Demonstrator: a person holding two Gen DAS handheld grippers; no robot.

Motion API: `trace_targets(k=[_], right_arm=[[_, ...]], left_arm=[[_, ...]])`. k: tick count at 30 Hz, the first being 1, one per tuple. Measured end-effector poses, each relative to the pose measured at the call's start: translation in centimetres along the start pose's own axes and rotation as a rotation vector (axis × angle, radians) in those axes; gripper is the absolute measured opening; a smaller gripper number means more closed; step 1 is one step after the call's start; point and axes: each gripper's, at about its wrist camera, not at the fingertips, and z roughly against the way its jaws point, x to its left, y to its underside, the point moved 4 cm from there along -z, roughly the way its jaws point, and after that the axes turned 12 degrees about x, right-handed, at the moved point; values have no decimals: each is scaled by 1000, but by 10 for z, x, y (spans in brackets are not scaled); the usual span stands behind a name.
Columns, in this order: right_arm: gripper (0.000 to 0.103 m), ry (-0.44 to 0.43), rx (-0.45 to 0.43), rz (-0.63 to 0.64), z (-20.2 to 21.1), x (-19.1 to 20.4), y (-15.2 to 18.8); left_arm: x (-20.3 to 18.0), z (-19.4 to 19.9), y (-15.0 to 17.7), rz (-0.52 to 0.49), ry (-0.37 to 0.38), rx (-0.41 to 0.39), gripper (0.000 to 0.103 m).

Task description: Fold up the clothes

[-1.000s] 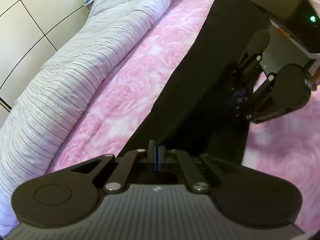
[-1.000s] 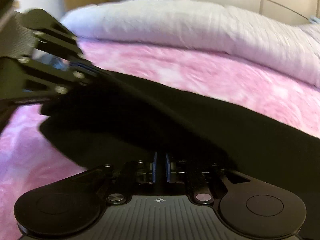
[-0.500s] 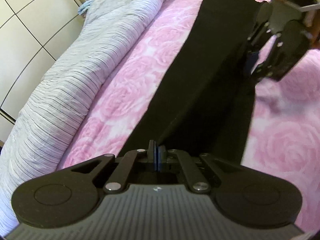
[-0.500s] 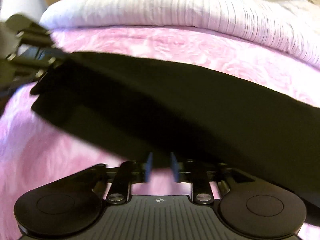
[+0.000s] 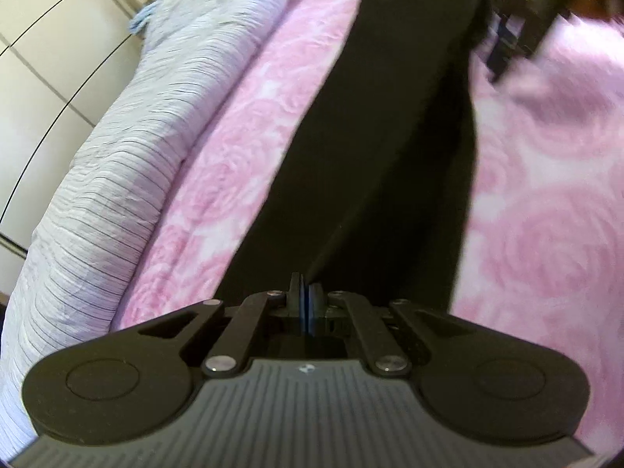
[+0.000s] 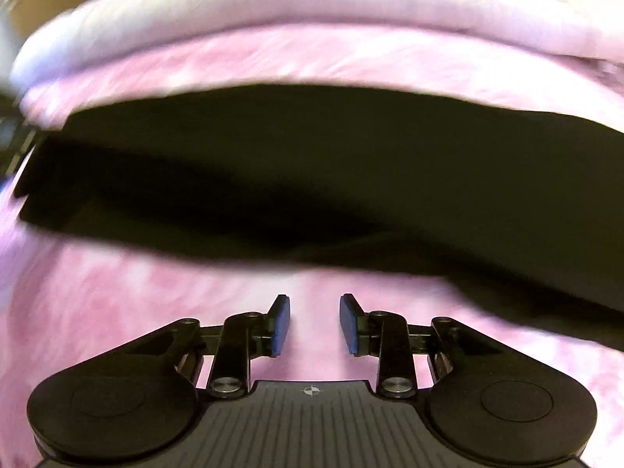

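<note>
A long black garment [image 5: 390, 136] lies stretched along a pink rose bedspread [image 5: 546, 195]. My left gripper [image 5: 305, 300] is shut on the garment's near end, and the cloth rises in a crease to the pads. In the right wrist view the black garment [image 6: 312, 163] runs across the middle as a folded band. My right gripper [image 6: 314, 323] is over the pink bedspread [image 6: 117, 304] just short of the cloth's near edge. Its jaws are opening and nothing is between them. The right gripper [image 5: 511, 35] also shows blurred at the top right of the left wrist view.
A bunched, pale striped duvet [image 5: 117, 136] lies along the far side of the bed, beyond the garment [image 6: 312, 11]. White cupboard doors [image 5: 39, 39] stand behind it. Bare pink bedspread lies on both sides of the garment.
My right gripper let go of the black garment, opened and drew back off it onto the bedspread. In the left wrist view it slid away toward the top right. The left gripper stays shut.
</note>
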Motion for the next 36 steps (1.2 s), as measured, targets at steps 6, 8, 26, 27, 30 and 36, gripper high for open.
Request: trace_targets(k=[6, 8, 26, 27, 30, 36], right_arm=[[55, 266, -1, 389, -28, -11, -1], [52, 267, -1, 486, -33, -8, -1], [24, 368, -5, 724, -27, -50, 5], [26, 370, -3, 740, -29, -50, 4], [29, 389, -10, 767, -31, -45, 0], [35, 351, -64, 855, -11, -38, 14]], left_arm=[[0, -6, -2, 31, -4, 23, 1], [4, -8, -3, 34, -8, 25, 1], [36, -4, -23, 121, -5, 16, 1], [39, -4, -24, 124, -5, 15, 1], [45, -4, -28, 123, -3, 20, 1], [58, -5, -33, 184, 21, 15, 1]])
